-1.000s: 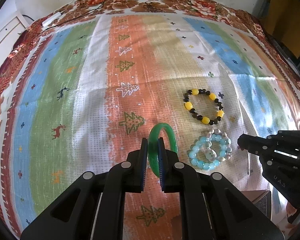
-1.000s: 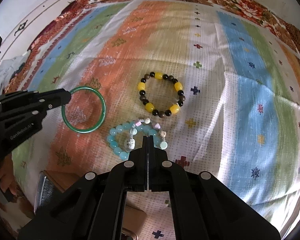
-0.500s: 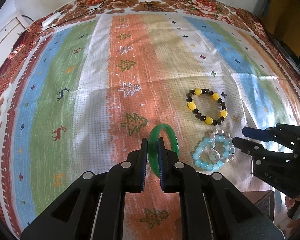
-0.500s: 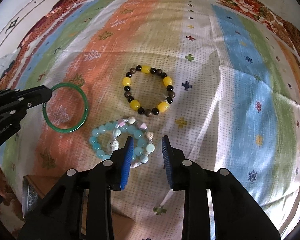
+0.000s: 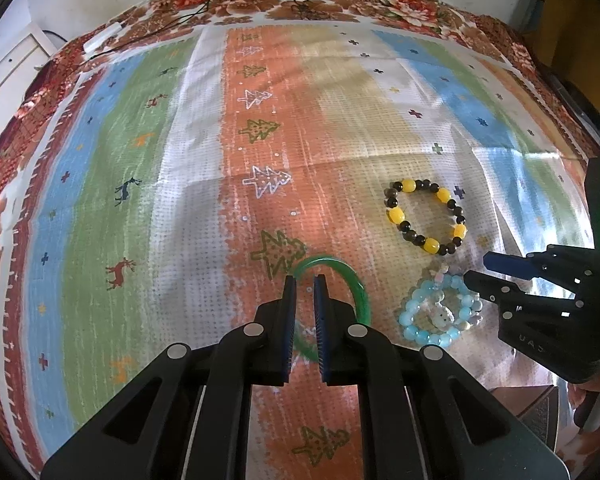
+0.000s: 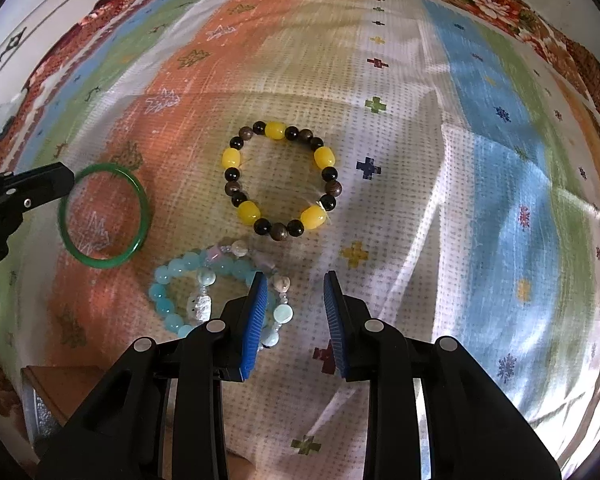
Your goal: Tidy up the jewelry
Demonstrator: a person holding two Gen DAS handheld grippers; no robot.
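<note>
A green bangle (image 5: 350,282) (image 6: 104,216) lies flat on the striped cloth, partly under my left gripper (image 5: 305,280), whose jaws stand slightly apart and hold nothing. A light blue bead bracelet with pale beads (image 5: 438,314) (image 6: 204,292) lies to its right. A yellow and black bead bracelet (image 5: 426,216) (image 6: 280,180) lies beyond it. My right gripper (image 6: 296,280) is open, its left finger (image 6: 256,316) over the blue bracelet's right edge. It also shows in the left wrist view (image 5: 480,270).
A striped cloth (image 5: 204,184) with tree and deer prints covers the surface, over a floral cover (image 5: 340,0). A brown box corner (image 6: 60,384) (image 5: 528,404) sits at the near edge. A white power strip with cables (image 5: 100,38) lies at the far left.
My left gripper has opened and let go of the green bangle, which now lies flat. My right gripper has opened wide and moved down toward the blue bracelet.
</note>
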